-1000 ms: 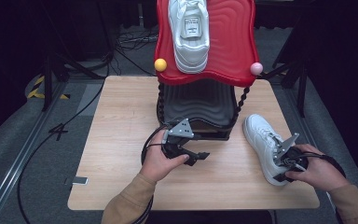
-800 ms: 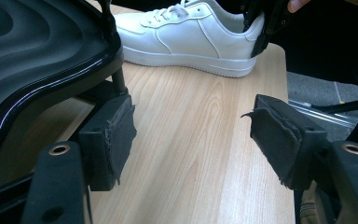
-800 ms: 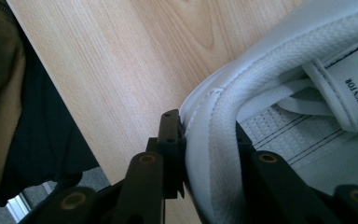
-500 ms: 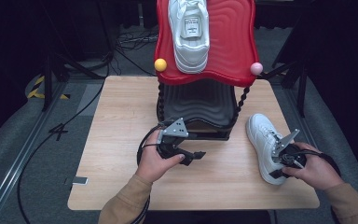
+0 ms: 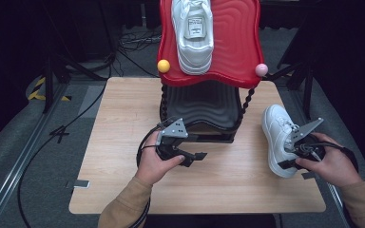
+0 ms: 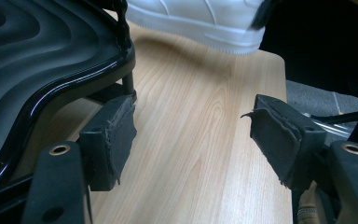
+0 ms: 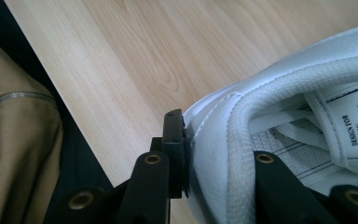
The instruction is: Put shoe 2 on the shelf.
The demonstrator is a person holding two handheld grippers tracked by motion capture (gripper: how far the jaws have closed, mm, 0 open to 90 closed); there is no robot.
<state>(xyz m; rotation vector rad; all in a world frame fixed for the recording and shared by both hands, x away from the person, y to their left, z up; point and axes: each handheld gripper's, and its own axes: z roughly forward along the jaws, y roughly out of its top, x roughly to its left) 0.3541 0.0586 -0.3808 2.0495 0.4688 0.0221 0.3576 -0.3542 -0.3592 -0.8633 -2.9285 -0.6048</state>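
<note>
Seen from above: a pale wooden table [image 5: 123, 142] with a two-level shoe rack standing at its far middle. Red wavy plastic shelf [image 5: 237, 42] on top, black wavy shelf [image 5: 204, 102] below, twisted black posts between them, one yellow ball [image 5: 163, 66] and one pink ball [image 5: 261, 70] at the front corners of the red shelf.

On the red shelf, a white leather sneaker [image 5: 193, 33], toe toward the near side. Beside the rack, toward the right edge of the table, a second white lace-up sneaker [image 5: 276, 130], lying on the wood with its heel nearest the person.

Right gripper [image 5: 295, 151] clenched on the heel collar of that second sneaker [image 7: 307, 116]: in the right gripper view, one black jaw pressed on the outside of the heel wall, the other inside the opening, under the padded rim. Printed words visible on the insole label.

Left gripper [image 5: 190, 156] held just in front of the rack, low over the wood, near the black shelf. In the left gripper view, jaws wide apart, grasping nothing, worn black pads [image 6: 116, 135] facing each other, the edge of the black shelf [image 6: 51, 70] close at one side and the second sneaker [image 6: 200, 23] farther ahead.

Tan sleeves [image 5: 123, 209] on both forearms.
</note>
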